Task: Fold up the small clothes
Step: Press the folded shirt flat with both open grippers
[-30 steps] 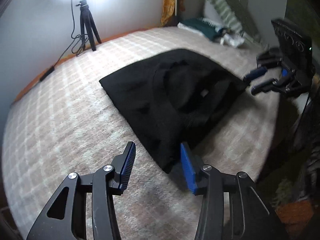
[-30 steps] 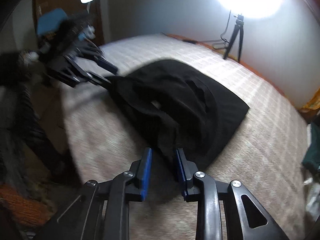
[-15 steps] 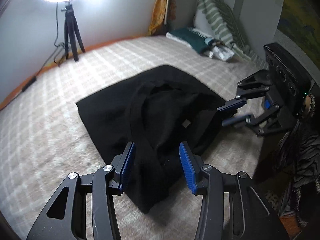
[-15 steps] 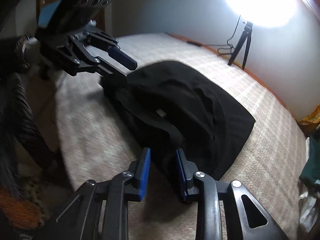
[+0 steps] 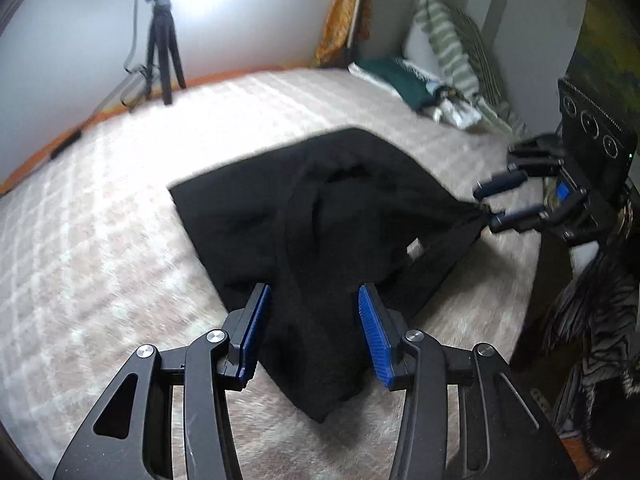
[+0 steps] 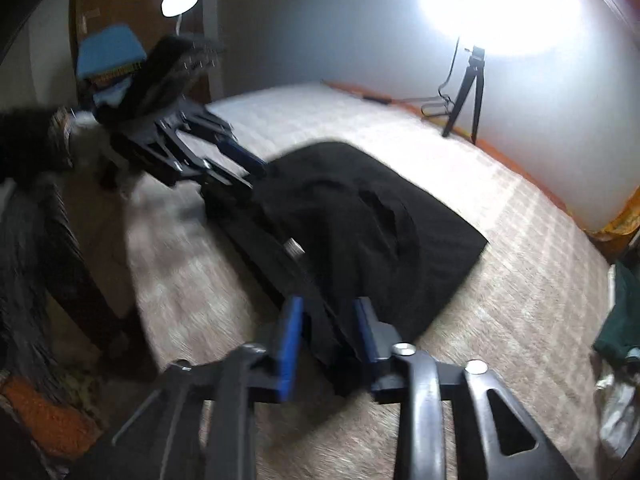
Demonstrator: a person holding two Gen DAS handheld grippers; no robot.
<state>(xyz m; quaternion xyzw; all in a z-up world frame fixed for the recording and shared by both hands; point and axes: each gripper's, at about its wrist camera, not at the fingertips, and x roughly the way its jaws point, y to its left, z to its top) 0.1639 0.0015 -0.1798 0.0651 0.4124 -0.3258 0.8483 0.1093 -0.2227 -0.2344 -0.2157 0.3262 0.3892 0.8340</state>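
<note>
Black garment (image 5: 320, 216) between hand-held grippers

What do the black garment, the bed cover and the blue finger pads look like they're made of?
Black garment: soft matte cloth, maybe knit or fleece; it drapes and creases, no sheen. Bed cover: pale fuzzy checked fabric, likely a woven or plush blanket. Blue pads of the left gripper: ribbed, probably rubber or soft plastic, on black hard-plastic-looking arms with metal pins.

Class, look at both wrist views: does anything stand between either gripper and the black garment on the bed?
Nothing visible does. The black garment already lies between the open blue pads of the left gripper and of the right gripper.
</note>
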